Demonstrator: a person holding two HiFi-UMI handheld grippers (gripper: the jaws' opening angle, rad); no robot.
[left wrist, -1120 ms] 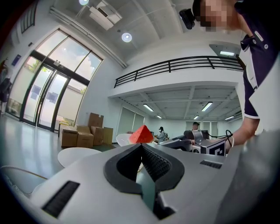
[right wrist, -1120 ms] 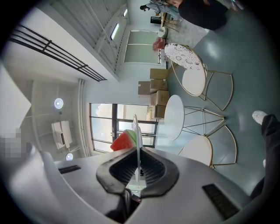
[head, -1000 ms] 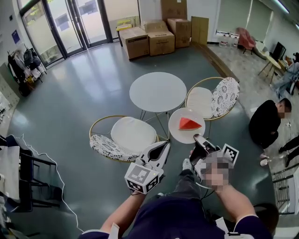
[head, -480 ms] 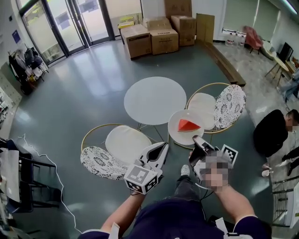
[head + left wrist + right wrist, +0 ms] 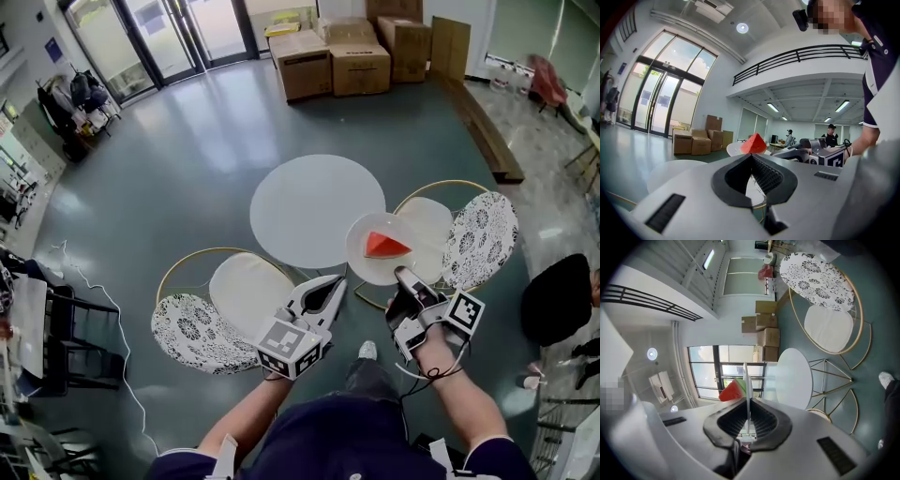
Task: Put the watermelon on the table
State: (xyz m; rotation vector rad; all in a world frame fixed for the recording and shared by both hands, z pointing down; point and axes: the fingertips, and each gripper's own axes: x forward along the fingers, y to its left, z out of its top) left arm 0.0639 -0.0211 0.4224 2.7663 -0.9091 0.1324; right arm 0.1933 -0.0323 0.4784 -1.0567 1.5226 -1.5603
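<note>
A red wedge of watermelon [image 5: 384,246] lies on a small white plate [image 5: 361,262]. My right gripper [image 5: 403,277] is shut on the plate's near rim and holds it level in the air. In the right gripper view the plate [image 5: 746,380] shows edge-on as a thin white line between the jaws, with the watermelon [image 5: 733,390] beside it. The round white table [image 5: 314,206] stands just beyond; the plate hangs over its near right edge. My left gripper [image 5: 336,281] is shut and holds nothing, just left of the plate. The left gripper view shows the watermelon [image 5: 753,143] past its jaw tips.
Two round white chairs with gold frames flank the table, one on the left [image 5: 225,300] and one on the right [image 5: 469,234]. Cardboard boxes [image 5: 337,61] are stacked by the glass doors. A person in black [image 5: 562,300] sits low at the right.
Both grippers and the plate with the watermelon have come forward to the round table. The plate now overlaps the table's near right edge. Both grips look the same.
</note>
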